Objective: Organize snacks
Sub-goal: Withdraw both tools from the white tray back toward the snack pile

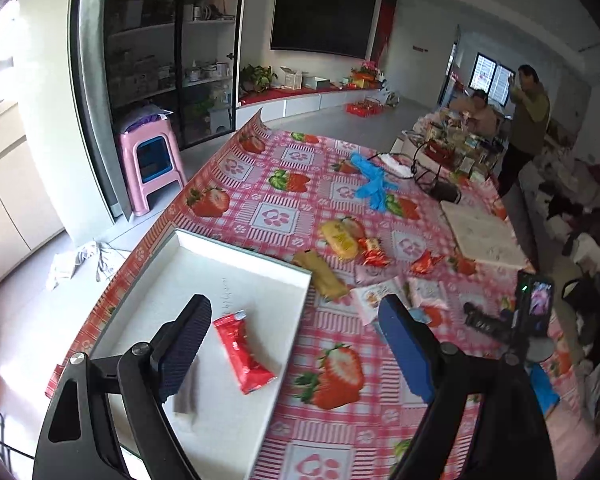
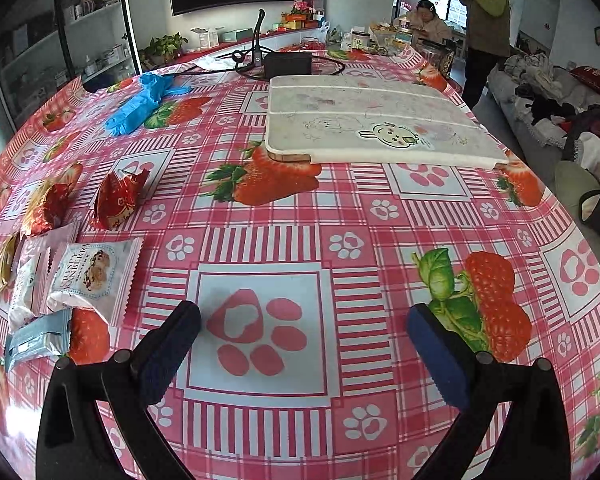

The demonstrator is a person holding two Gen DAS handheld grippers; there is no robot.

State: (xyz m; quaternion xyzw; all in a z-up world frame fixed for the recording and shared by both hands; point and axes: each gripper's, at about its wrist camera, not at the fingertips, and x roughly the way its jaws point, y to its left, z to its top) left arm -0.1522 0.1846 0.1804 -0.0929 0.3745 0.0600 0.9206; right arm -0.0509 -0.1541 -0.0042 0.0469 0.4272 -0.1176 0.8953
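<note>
Both jaws stood wide and empty: the left hand-held gripper (image 1: pixel 292 344) above the white box (image 1: pixel 188 240) holding one red snack (image 1: pixel 242 352), the right hand-held gripper (image 2: pixel 300 344) beside it over bare surface (image 2: pixel 260 208). Loose packets (image 2: pixel 88 276) near the box might slide or crush under a careless pinch.

"CRISPY" on white snack packet (image 2: pixel 88 276)

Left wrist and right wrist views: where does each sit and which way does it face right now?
Left wrist: on the left gripper, angled down over the white box holding a red packet; its open fingers show.
Right wrist: on the right gripper, angled down at bare tablecloth; its open fingers show, nothing between.
Shared: the blue gloves, white mat, cranberry packet.
</note>
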